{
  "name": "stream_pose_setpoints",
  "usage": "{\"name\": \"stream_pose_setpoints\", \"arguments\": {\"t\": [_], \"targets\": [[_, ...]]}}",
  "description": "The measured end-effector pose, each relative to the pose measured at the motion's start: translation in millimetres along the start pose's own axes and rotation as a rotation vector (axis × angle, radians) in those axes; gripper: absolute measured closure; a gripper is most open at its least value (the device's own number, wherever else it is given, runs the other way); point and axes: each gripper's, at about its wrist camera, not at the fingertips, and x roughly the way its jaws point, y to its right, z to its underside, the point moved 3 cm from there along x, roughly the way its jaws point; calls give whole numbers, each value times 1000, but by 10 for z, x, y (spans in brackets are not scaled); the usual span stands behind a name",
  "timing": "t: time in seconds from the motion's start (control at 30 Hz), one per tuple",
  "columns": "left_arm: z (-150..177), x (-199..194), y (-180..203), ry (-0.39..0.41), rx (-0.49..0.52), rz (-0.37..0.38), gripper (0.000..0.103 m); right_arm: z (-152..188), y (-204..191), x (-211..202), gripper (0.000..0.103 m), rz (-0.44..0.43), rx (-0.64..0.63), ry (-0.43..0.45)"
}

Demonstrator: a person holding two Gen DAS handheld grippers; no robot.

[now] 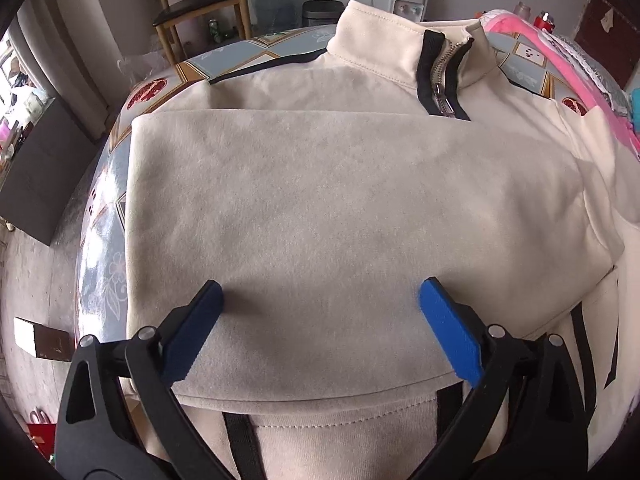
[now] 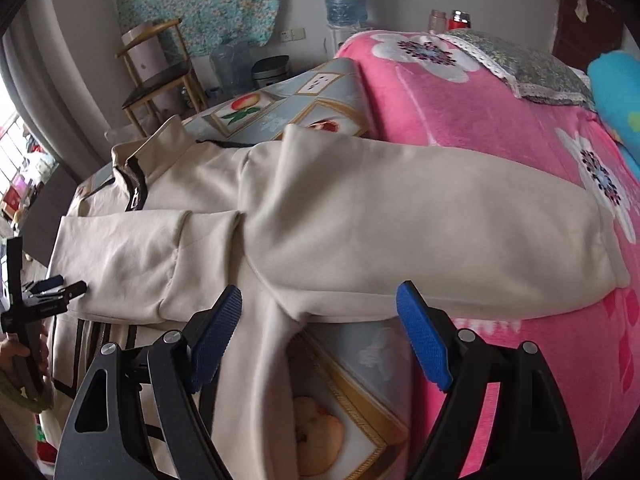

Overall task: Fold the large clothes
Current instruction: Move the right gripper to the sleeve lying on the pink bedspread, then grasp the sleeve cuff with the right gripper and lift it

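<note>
A cream jacket [image 1: 320,200] with a black-edged zip [image 1: 440,80] lies collar-away on a patterned cloth [image 1: 104,216]. One sleeve is folded flat across its chest. My left gripper [image 1: 320,292] hangs open just over that folded sleeve, with nothing between its blue pads [image 1: 444,328]. In the right wrist view the other sleeve [image 2: 400,220] stretches out to the right onto a pink blanket [image 2: 480,100]. My right gripper [image 2: 320,300] stands open above the jacket's side below that sleeve, holding nothing. The left gripper [image 2: 68,285] also shows at the far left, held in a hand [image 2: 16,352].
The pink flowered blanket and a lace-edged pillow [image 2: 520,64] lie right of the jacket. Beyond the far edge stand a wooden chair [image 1: 200,4], a bin [image 1: 322,12] and a water dispenser [image 2: 344,0]. A dark box [image 1: 36,168] sits on the floor at left.
</note>
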Motion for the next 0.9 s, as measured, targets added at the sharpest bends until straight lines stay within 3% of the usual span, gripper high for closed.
{"name": "stream_pose_setpoints", "arguments": {"t": [0.17, 0.37, 0.47, 0.67, 0.9], "targets": [[6, -3, 8, 2, 19, 7, 8, -44, 947, -273, 25, 66, 169, 16], [-12, 6, 11, -16, 19, 7, 7, 145, 2274, -513, 25, 66, 491, 21], [-17, 10, 8, -18, 22, 7, 7, 281, 2710, -487, 25, 44, 639, 22], [-36, 22, 8, -31, 26, 5, 6, 324, 3146, -205, 37, -22, 832, 36], [-40, 29, 6, -31, 31, 7, 6, 247, 3248, 228, 61, 19, 926, 38]]}}
